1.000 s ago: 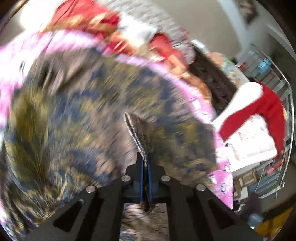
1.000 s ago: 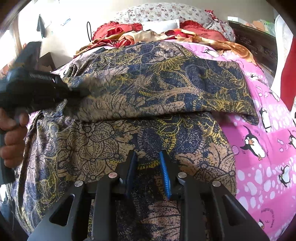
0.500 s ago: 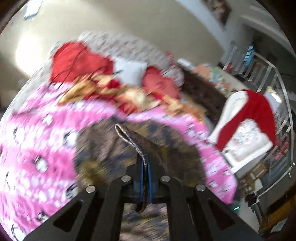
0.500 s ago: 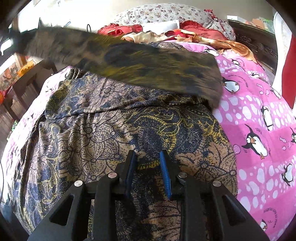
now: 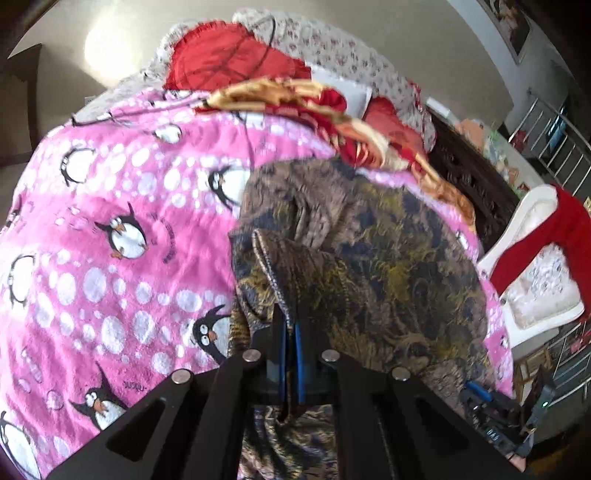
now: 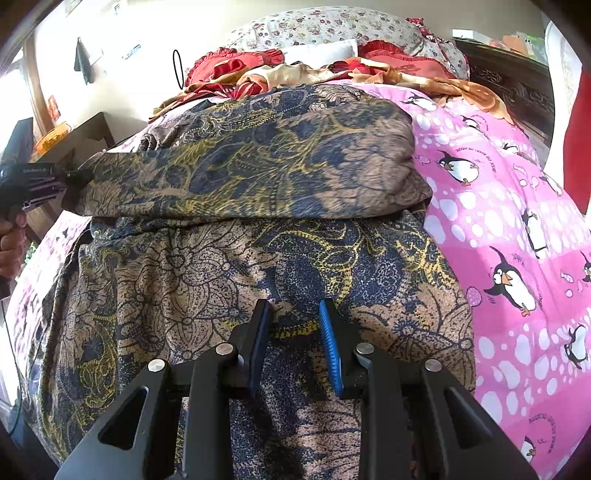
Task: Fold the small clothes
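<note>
A brown, navy and yellow floral patterned garment [image 6: 229,280] lies on a pink penguin blanket [image 6: 498,229]; it also shows in the left wrist view [image 5: 388,266]. Its upper part is folded over into a band [image 6: 258,166]. My left gripper [image 5: 290,332] is shut on the garment's hem edge [image 5: 273,266] and holds it just above the bed; it shows at the left of the right wrist view [image 6: 40,181]. My right gripper [image 6: 293,317] is open, its fingers resting on the garment's lower part.
Red and gold bedding [image 6: 258,74] and a floral pillow [image 6: 332,26] lie at the head of the bed. A white chair with a red cloth [image 5: 543,251] stands to the right. A dark wooden headboard [image 5: 465,181] is beyond. The pink blanket [image 5: 110,229] spreads left.
My left gripper swung the held edge up and across, then lowered it back down at the left. The folded band now lies over the garment. My right gripper stayed put.
</note>
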